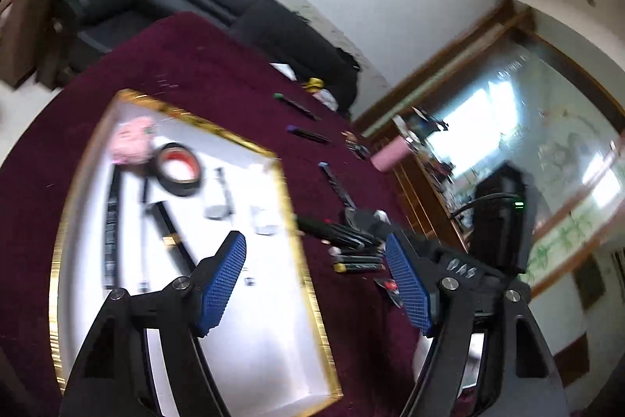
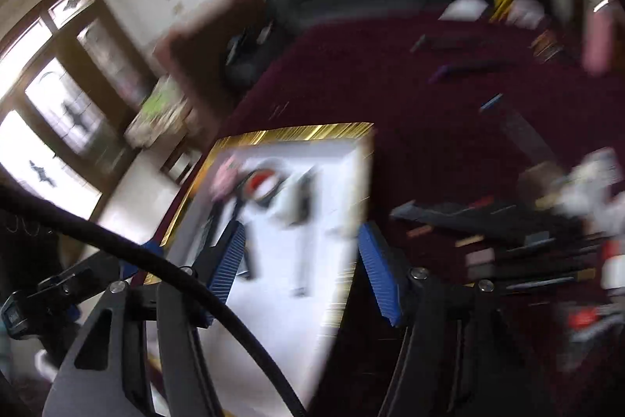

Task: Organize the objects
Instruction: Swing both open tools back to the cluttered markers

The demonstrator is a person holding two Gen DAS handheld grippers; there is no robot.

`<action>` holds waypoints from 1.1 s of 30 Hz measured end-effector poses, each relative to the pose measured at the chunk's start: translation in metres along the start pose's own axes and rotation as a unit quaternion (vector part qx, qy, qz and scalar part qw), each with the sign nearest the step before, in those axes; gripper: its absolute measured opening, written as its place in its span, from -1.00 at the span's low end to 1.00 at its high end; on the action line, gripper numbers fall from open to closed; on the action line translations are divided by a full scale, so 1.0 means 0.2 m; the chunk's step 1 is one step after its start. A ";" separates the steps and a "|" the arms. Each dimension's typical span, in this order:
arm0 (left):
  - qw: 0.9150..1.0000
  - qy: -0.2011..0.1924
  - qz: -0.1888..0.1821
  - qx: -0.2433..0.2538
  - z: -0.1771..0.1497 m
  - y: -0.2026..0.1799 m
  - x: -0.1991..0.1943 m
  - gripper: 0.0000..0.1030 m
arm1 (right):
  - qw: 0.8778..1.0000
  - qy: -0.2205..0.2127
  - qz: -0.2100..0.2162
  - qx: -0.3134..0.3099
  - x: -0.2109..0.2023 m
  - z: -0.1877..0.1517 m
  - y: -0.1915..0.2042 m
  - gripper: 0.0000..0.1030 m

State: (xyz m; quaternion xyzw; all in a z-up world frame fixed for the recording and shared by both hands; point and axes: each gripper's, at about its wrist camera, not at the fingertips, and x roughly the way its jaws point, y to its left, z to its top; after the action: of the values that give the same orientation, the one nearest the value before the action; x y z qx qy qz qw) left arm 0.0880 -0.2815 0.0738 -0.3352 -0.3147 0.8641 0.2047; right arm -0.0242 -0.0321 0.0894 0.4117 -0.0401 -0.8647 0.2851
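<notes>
Over the gold-rimmed tray (image 1: 300, 253), both grippers' jaws stand empty.

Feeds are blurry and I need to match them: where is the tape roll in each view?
Left wrist: tape roll in the tray's far left part, beside the pink thing.
Right wrist: tape roll, blurred, at the tray's far end, above the left pad.
Shared landmark: the tray's gold rim.

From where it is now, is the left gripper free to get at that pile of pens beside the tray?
Probably yes. The left gripper is open and empty, and the pile of pens lies uncovered on the maroon cloth just beyond its right finger, outside the gold-rimmed tray.
</notes>
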 end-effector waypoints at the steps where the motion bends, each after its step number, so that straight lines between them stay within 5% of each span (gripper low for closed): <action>1: 1.000 0.001 0.007 0.016 -0.01 -0.05 0.02 0.33 | 0.999 -0.034 -0.034 -0.014 -0.10 0.00 -0.02 0.17; 2: 0.999 0.004 0.014 0.031 -0.02 -0.10 0.05 0.33 | 0.992 -0.085 -0.083 -0.031 -0.23 -0.02 -0.04 0.22; 4: 0.998 0.018 0.016 0.051 -0.04 -0.19 0.12 0.33 | 0.976 -0.164 -0.139 -0.040 -0.41 -0.06 -0.07 0.69; 5: 0.998 0.030 0.021 0.056 -0.05 -0.22 0.17 0.33 | 0.968 -0.203 -0.146 -0.033 -0.49 -0.08 -0.10 1.00; 6: 0.997 0.042 0.026 0.061 -0.06 -0.25 0.22 0.33 | 0.963 -0.236 -0.129 -0.013 -0.55 -0.12 -0.16 1.00; 7: 0.996 0.056 0.033 0.066 -0.07 -0.28 0.28 0.33 | 0.969 -0.226 -0.103 0.012 -0.56 -0.13 -0.24 1.00; 9: 0.992 0.083 0.053 0.078 -0.11 -0.33 0.39 0.32 | 0.990 -0.112 -0.035 0.075 -0.44 -0.13 -0.45 0.99; 12: 0.984 0.108 0.076 0.120 -0.14 -0.44 0.55 0.32 | 0.985 -0.041 -0.031 0.163 -0.32 -0.23 -0.73 0.83; 18: 0.954 0.137 0.178 0.200 0.01 -0.58 1.01 0.32 | 0.963 -0.047 0.001 0.266 -0.39 -0.43 -1.08 0.82; 25: 0.938 0.239 0.221 0.119 0.05 -0.38 1.50 0.31 | 0.959 -0.067 -0.009 0.276 -0.53 -0.47 -1.18 0.83; 30: 0.945 0.277 0.149 0.092 -0.12 -0.41 1.39 0.31 | 0.956 -0.073 -0.001 0.284 -0.51 -0.49 -1.25 0.83; 33: 0.938 0.312 0.110 0.104 -0.27 -0.49 1.30 0.31 | 0.954 -0.076 0.009 0.291 -0.50 -0.50 -1.27 0.83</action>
State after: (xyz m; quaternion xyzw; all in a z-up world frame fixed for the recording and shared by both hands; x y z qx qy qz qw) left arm -0.0388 -0.0425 -0.0087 -0.5968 -0.1047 0.7614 0.2303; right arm -0.0179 0.2489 0.0159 0.4091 -0.3152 -0.8418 0.1568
